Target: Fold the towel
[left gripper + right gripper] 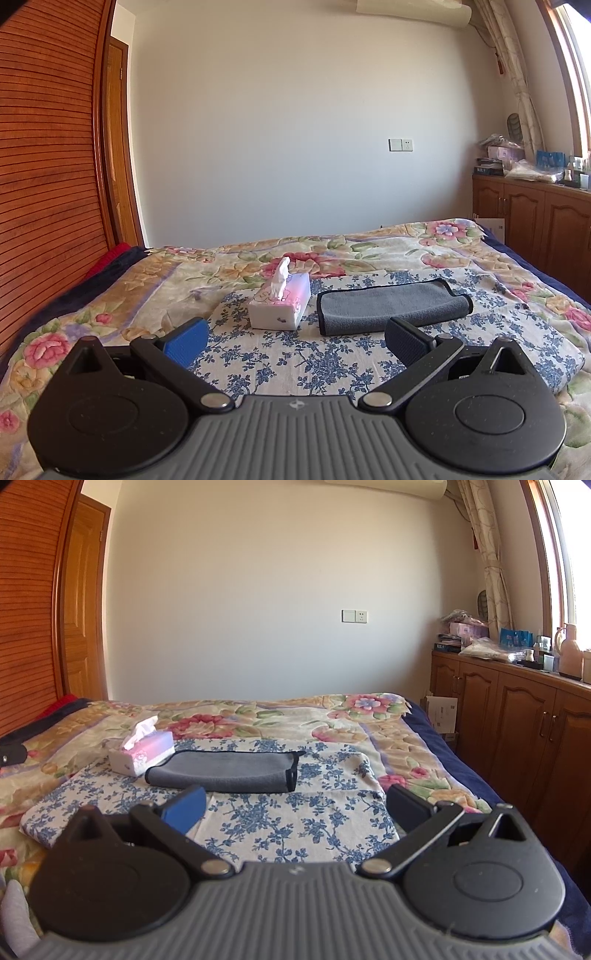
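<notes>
Grey and edged in black, the towel (391, 304) lay folded into a long band on a blue-flowered white cloth (295, 354) spread over the floral bedspread (406, 240). In the left wrist view it sat at about one o'clock from the left gripper (295, 338), a little beyond the fingertips and apart from them. Its left end lay just beside a white and pink tissue box (280, 304), at twelve o'clock from that gripper, with a tissue standing out of its top.

Both fingers of the left gripper stood wide apart, blue pad at nine o'clock and dark pad at three, with nothing between them but the flowered cloth.

In the right wrist view the towel (229, 770) lay at about eleven o'clock from the right gripper (295, 806), near its blue left finger but not touching. That gripper's jaws were likewise spread wide and held nothing. The tissue box (142, 753) sat at ten o'clock, against the towel's left end.

Wooden cabinets (517, 716) ran along the three o'clock side of the bed, below a curtained window (554, 554).
</notes>
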A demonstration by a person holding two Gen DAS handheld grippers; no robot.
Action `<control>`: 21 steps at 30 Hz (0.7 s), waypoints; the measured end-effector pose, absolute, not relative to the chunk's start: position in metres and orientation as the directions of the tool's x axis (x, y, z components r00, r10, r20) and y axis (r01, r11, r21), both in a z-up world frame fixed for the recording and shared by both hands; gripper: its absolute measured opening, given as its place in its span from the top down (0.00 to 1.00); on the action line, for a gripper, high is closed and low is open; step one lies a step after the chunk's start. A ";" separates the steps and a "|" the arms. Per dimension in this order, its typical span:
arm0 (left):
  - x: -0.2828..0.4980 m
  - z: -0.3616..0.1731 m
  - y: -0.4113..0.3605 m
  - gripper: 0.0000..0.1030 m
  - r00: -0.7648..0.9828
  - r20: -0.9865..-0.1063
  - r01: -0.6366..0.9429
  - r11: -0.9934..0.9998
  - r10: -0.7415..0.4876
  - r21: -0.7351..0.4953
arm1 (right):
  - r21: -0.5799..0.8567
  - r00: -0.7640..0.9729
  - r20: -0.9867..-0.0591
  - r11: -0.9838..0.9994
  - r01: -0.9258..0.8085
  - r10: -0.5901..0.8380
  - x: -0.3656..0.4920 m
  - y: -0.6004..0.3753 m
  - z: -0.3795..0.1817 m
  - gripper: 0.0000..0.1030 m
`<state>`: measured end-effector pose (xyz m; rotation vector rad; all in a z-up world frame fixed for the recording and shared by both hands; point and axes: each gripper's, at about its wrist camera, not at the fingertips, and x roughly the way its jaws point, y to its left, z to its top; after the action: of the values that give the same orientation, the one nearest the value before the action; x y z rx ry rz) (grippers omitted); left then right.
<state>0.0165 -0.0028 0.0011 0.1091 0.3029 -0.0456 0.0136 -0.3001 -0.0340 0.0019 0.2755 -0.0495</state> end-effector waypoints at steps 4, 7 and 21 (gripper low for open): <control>0.016 0.000 -0.002 0.00 0.953 -0.302 0.059 0.993 -0.026 0.102 | -0.004 0.961 -0.272 0.999 0.049 -0.048 0.014 -0.300 -0.034 0.00; 0.016 -0.001 -0.002 0.00 0.953 -0.302 0.061 0.993 -0.027 0.102 | -0.005 0.961 -0.272 0.999 0.049 -0.049 0.014 -0.300 -0.034 0.00; 0.016 -0.002 -0.001 0.00 0.952 -0.306 0.062 0.992 -0.027 0.107 | -0.004 0.960 -0.274 0.999 0.050 -0.049 0.015 -0.301 -0.035 0.00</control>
<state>0.0156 -0.0011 -0.0025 0.1162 0.3090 -0.0454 0.0150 -0.3011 -0.0346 0.0032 0.2779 -0.0501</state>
